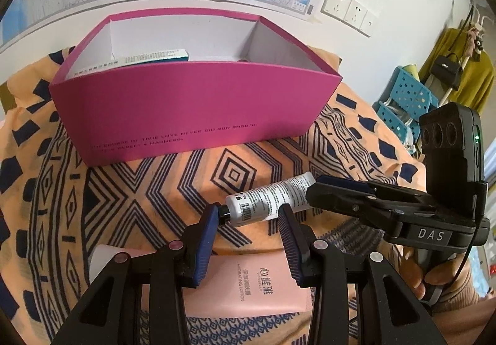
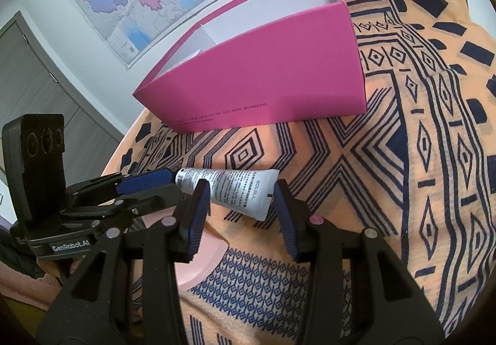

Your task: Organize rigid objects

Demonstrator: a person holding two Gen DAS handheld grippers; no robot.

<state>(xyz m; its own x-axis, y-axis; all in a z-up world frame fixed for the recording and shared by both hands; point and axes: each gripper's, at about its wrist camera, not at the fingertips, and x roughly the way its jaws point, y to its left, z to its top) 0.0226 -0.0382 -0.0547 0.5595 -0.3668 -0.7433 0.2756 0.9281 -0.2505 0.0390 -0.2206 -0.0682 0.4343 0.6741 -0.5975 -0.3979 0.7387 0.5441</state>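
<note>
L tongs (image 1: 248, 221) & R tongs (image 2: 240, 197) gape empty over white tube (image 1: 269, 199) nr pink box (image 1: 192, 103).

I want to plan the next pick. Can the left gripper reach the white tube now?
Probably yes: the white tube lies bare on the cloth just ahead of the left gripper, whose jaws stand apart. The right gripper crowds its crimped end.

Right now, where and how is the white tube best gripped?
Probably across the mid-body of the white tube, coming from above with the fingers straddling its width. It lies flat on the cloth, tapering to a flat crimped end, and the black cap is small.
</note>
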